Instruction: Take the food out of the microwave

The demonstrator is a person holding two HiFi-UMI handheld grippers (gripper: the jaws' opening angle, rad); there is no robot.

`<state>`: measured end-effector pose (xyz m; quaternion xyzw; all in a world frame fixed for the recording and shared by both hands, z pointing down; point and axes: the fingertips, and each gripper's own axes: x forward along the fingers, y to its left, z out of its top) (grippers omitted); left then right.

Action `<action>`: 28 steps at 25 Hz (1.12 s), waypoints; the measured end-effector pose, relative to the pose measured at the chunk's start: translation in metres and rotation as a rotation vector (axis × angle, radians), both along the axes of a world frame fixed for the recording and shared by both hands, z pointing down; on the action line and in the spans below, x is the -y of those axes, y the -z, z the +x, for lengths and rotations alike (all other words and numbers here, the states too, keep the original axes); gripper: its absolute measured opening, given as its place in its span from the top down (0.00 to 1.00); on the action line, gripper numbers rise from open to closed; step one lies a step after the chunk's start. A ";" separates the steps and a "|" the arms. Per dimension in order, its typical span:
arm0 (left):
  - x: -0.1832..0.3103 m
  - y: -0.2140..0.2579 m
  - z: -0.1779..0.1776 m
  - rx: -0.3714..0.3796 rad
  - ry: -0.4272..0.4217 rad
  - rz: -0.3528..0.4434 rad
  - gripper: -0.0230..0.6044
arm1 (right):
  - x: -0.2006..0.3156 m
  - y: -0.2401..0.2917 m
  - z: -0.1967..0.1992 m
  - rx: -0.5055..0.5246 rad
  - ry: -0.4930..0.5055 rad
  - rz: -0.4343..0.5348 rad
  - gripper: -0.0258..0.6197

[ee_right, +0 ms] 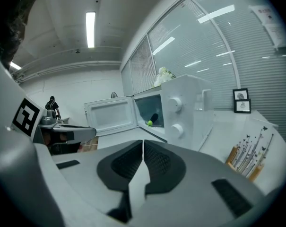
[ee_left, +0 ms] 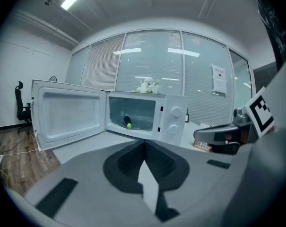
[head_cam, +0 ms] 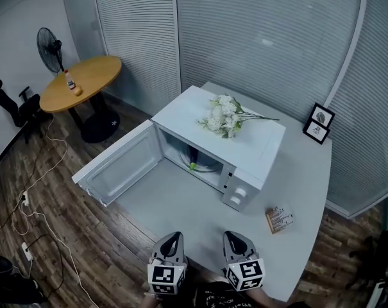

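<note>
A white microwave (head_cam: 245,149) stands on the grey table (head_cam: 309,191) with its door (head_cam: 120,164) swung wide open to the left. Inside lies the food (head_cam: 194,163), a dark long piece with a green end, on the glass plate; it also shows as the food (ee_left: 127,123) and the food (ee_right: 152,120) in the gripper views. Both grippers hover at the table's near edge, well short of the microwave. My left gripper (head_cam: 174,237) is shut and holds nothing, its jaws meeting at the left gripper (ee_left: 143,144). Beside it, my right gripper (head_cam: 231,235) is shut and holds nothing too, seen as the right gripper (ee_right: 143,143).
White flowers (head_cam: 224,115) lie on top of the microwave. A small printed card stand (head_cam: 280,219) sits to its right, two framed pictures (head_cam: 319,122) at the back right. Off the table to the left are a round wooden table (head_cam: 81,82), a fan (head_cam: 50,49) and floor cables (head_cam: 36,217).
</note>
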<state>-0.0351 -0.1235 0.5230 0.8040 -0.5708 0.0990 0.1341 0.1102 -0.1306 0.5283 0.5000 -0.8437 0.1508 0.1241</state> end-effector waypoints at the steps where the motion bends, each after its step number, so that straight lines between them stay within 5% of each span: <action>1: 0.006 0.000 -0.005 0.000 -0.004 0.002 0.95 | 0.006 -0.001 -0.005 -0.003 -0.002 -0.004 0.95; 24: 0.090 0.000 -0.070 0.009 -0.111 0.016 0.95 | 0.118 0.008 -0.079 -0.024 -0.126 0.006 0.95; 28: 0.093 -0.003 -0.076 0.006 -0.106 0.013 0.95 | 0.135 0.009 -0.086 -0.022 -0.119 -0.003 0.76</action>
